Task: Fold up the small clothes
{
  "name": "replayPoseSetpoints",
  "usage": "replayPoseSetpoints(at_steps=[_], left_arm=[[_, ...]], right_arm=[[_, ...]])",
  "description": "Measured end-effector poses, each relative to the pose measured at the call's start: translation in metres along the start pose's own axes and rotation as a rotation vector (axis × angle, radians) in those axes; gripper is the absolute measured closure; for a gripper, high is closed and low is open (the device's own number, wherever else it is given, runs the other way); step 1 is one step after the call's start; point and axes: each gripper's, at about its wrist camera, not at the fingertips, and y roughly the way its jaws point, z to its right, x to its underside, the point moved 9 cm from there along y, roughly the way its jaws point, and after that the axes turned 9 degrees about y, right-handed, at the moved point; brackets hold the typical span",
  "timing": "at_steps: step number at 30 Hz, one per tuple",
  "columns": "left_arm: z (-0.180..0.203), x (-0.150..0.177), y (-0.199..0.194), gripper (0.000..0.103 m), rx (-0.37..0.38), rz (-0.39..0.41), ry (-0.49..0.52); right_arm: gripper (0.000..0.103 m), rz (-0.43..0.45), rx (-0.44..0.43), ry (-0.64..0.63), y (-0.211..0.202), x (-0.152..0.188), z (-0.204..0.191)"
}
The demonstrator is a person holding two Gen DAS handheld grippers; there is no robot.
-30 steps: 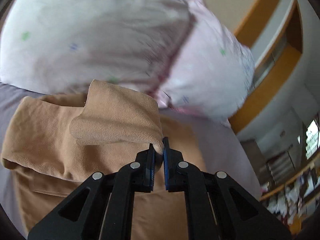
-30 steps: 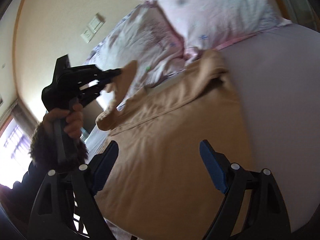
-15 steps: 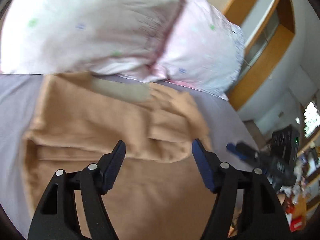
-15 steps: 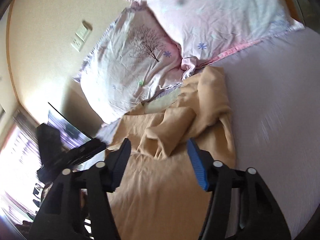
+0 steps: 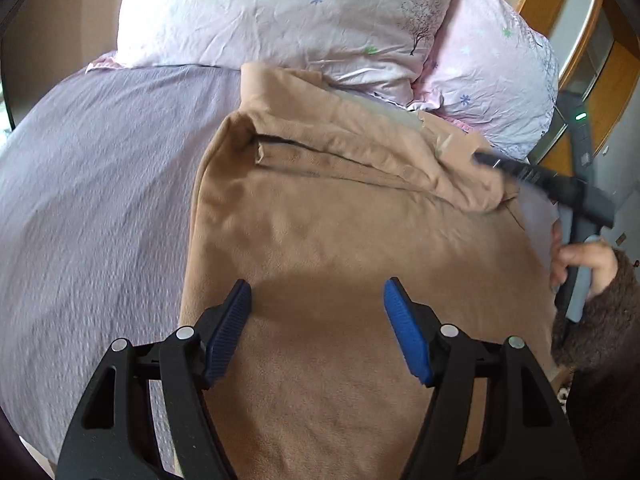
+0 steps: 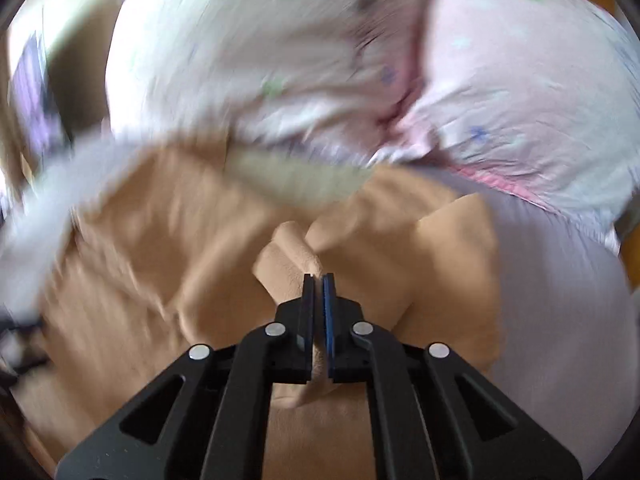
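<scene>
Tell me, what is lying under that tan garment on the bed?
The tan garment lies on a lilac bedsheet, with its top edge against the pink pillows. Whatever is directly under the cloth is covered.

One tan, soft-napped fleece garment (image 5: 344, 240) lies across one lavender bed sheet (image 5: 92, 184). Two pale pink, crinkled pillows printed with small flowers sit at the sheet's far edge, a left pillow (image 5: 280, 12) and a right pillow (image 5: 492, 80). Two black two-finger grippers with blue pads show: the left gripper (image 5: 318, 312) and the right gripper (image 6: 318, 280).
</scene>
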Motion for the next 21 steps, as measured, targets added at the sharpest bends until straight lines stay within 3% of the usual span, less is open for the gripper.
replayPoseSetpoints(at_steps=[2, 3, 4, 5, 6, 7, 10, 11, 12, 14, 16, 21], left_arm=[[-0.002, 0.003, -0.003, 0.034, 0.009, 0.004, -0.004], [-0.003, 0.004, -0.004, 0.034, 0.020, 0.012, -0.012], [-0.004, 0.005, -0.005, 0.034, 0.030, 0.017, -0.018], [-0.005, 0.006, -0.006, 0.034, 0.038, 0.021, -0.020], [-0.005, 0.008, -0.009, 0.034, 0.050, 0.030, -0.021], [-0.006, 0.009, -0.013, 0.034, 0.065, 0.042, -0.023], [-0.015, 0.019, -0.042, 0.034, 0.132, 0.098, -0.035], [-0.020, 0.026, -0.054, 0.031, 0.162, 0.115, -0.039], [-0.026, 0.035, -0.066, 0.020, 0.192, 0.129, -0.045], [-0.035, 0.052, -0.092, 0.010, 0.241, 0.164, -0.049], [-0.041, 0.069, -0.111, 0.010, 0.279, 0.180, -0.038], [-0.046, 0.116, -0.117, 0.010, 0.289, 0.119, -0.029]], right_arm=[[0.098, 0.098, -0.069, 0.231, -0.025, -0.018, 0.035], [0.094, 0.105, -0.083, 0.371, -0.032, -0.014, 0.062], [0.088, 0.085, -0.063, 0.480, -0.034, -0.002, 0.089], [0.070, 0.068, -0.039, 0.536, -0.036, 0.007, 0.104], [0.060, 0.042, -0.017, 0.601, -0.042, 0.026, 0.124], [0.059, 0.037, -0.031, 0.630, -0.051, 0.037, 0.133], [0.053, 0.084, -0.165, 0.610, -0.099, 0.072, 0.139], [0.042, 0.102, -0.204, 0.590, -0.113, 0.079, 0.139], [0.033, 0.119, -0.268, 0.558, -0.135, 0.094, 0.136], [0.032, 0.103, -0.371, 0.505, -0.166, 0.127, 0.125], [0.031, 0.058, -0.447, 0.464, -0.193, 0.168, 0.120], [0.029, -0.064, -0.511, 0.507, -0.202, 0.236, 0.126]])
